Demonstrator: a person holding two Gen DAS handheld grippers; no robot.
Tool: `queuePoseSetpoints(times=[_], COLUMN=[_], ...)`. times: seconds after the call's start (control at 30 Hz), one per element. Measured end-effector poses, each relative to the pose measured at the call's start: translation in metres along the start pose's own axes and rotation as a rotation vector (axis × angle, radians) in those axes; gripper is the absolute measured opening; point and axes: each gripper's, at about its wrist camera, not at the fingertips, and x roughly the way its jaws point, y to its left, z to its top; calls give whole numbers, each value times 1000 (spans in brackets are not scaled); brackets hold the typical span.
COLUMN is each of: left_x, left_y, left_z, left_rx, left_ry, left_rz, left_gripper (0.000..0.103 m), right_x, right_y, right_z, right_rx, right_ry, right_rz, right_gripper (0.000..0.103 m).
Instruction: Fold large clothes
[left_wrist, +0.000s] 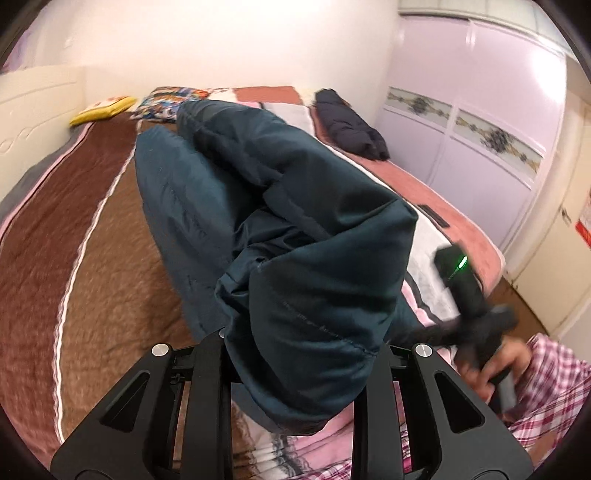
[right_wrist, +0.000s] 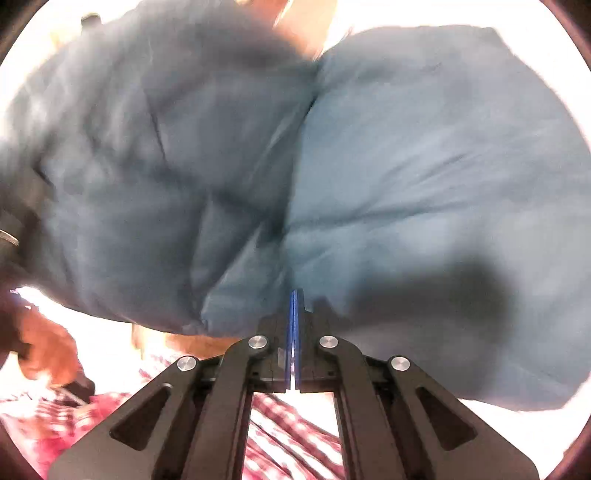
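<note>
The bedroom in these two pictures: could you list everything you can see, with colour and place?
padded jacket: one, dark teal, lifted over the bed, bunched between both claws.
folded garment: one, black, far right side of the bed.
cushion: one, yellow, by the headboard.
patterned pillow: one, multicoloured, beside the cushion.
bed cover: one, brown, pink and white stripes.
wardrobe: one, pale lilac, right wall.
left claw: black, closed on a thick fold of jacket.
right claw: black, blue pads pressed together at the jacket's edge.
checked sleeve: pink and white, lower right.
</note>
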Motion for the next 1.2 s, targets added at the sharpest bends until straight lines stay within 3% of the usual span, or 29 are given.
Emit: queuePoseSetpoints(times=[0.1, 0.2, 0.37, 0.53, 0.63, 0.8, 0.97, 1.2], left_x=[12, 26, 67, 114, 134, 152, 150, 128], left_y=[-19, -40, -84, -119, -134, -140, -141, -142], left_z=[4, 8, 9, -3, -14, -25, -21, -10], left_rx=[51, 103, 226, 309, 347, 361, 314, 262], left_ry=[17, 43, 124, 226, 282, 328, 342, 338], left_rz=[-23, -51, -113, -187, -222, -239, -291, -354], left_gripper=[22, 22, 24, 29, 31, 39, 66, 68], right_x=[-37, -25, 9, 6, -17, -50, -88, -141], right_y=[-57, -99, -102, -120, -147, -164, -169, -157], right_z=[4, 2, 6, 5, -8, -24, -35, -43], right_rx=[146, 250, 278, 331, 378, 424, 412, 370], right_ry=[-86, -60, -26, -28, -57, -133, -200, -321], right_rz=[-47, -38, 6, 86, 143, 166, 84, 2], right_gripper=[2, 3, 3, 1, 1, 1, 2, 3])
